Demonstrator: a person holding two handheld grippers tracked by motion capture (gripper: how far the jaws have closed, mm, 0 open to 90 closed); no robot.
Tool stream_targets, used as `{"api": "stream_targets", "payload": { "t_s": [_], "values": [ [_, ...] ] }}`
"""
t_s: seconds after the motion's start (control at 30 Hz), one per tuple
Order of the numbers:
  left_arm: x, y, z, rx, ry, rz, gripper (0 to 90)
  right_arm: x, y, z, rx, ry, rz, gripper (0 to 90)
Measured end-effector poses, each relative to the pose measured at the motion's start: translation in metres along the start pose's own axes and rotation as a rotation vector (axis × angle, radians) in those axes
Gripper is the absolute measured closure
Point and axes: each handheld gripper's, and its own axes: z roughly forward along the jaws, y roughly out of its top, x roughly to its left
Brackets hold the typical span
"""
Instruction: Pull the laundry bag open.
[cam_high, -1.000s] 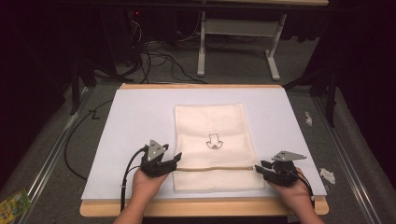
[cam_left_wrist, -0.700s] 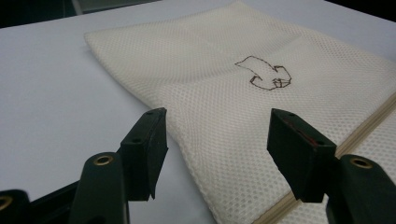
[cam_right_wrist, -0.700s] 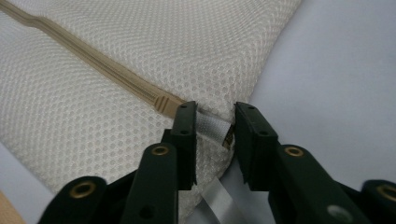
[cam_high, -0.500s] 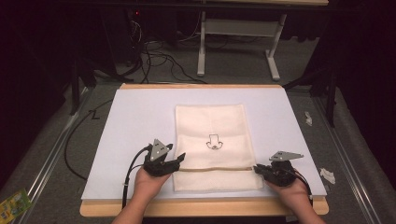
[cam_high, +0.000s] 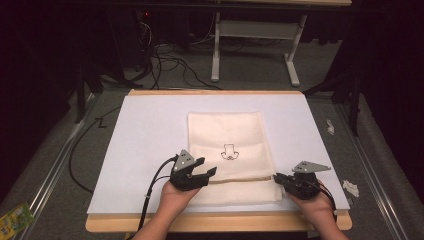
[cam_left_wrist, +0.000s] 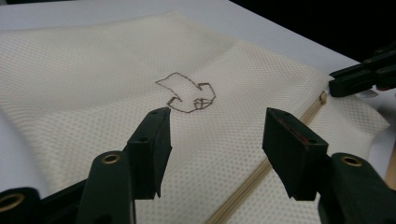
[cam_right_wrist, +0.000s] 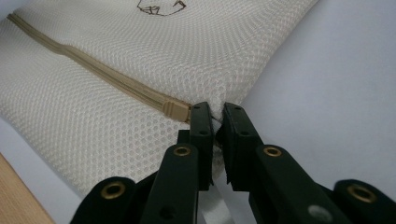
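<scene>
Mesh bag (cam_high: 230, 150) lies flat between your claws: right claw (cam_right_wrist: 215, 122) clamps its zipper-end edge, left claw (cam_left_wrist: 217, 140) gapes above it.

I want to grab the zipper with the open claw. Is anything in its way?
Nothing visible is. The left gripper hovers open over the mesh bag, with the zipper bare below it. The right gripper pinches the bag's far edge, well aside.

No readable text or numbers, mesh bag (cam_high: 227, 150) bears a small dark outline emblem (cam_high: 229, 152)
</scene>
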Motion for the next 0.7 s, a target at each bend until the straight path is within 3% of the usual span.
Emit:
{"api": "stream_targets", "payload": {
  "t_s": [0.17, 0.27, 0.3, 0.43, 0.57, 0.7],
  "values": [
    [-0.017, -0.002, 0.012, 0.043, -0.014, 0.050, 44.1, -0.001, 0.001, -0.002, -0.015, -0.001, 0.006, 84.4],
    [-0.028, -0.002, 0.010, 0.042, -0.018, 0.126, 46.7, 0.000, 0.001, -0.001, -0.015, -0.004, -0.011, 84.4],
    [-0.030, -0.002, 0.010, 0.040, -0.020, 0.135, 47.9, 0.000, 0.001, -0.002, -0.017, -0.005, -0.019, 84.4],
    [-0.037, 0.000, 0.010, 0.025, -0.063, 0.089, 52.2, -0.001, 0.005, -0.005, -0.042, 0.004, -0.014, 84.4],
    [-0.049, 0.003, 0.022, 0.005, -0.079, 0.077, 55.5, 0.001, 0.005, -0.008, -0.054, 0.005, -0.016, 84.4],
    [-0.063, 0.005, 0.041, 0.031, -0.124, 0.077, 57.7, 0.002, 0.006, -0.010, -0.069, 0.002, -0.026, 84.3]
  ]
}}
